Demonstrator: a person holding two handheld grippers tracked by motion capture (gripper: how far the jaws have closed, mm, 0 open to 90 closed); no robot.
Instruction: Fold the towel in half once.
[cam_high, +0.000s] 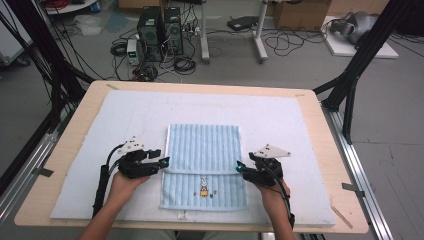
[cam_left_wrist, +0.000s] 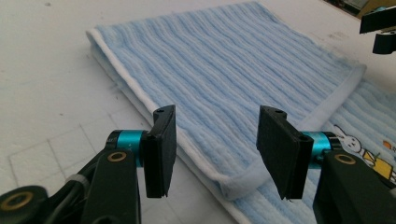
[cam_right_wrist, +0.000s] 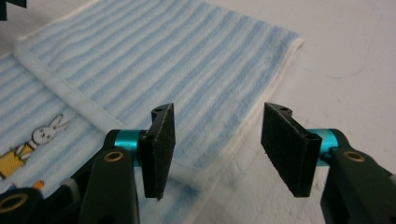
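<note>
I hold my left gripper (cam_high: 165, 161) and right gripper (cam_high: 239, 166) at opposite side edges of the folded blue towel (cam_high: 204, 155) on the bench (cam_high: 75, 120), both sets of fingers spread, pinching nothing, beside the fold's hem.

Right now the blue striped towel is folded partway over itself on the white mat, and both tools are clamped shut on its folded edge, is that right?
Not quite. The blue striped towel is folded partway over itself on the white mat, but the left tool and right tool are open. Each gripper view shows its jaws standing apart with the towel corner beyond them, not pinched.
</note>
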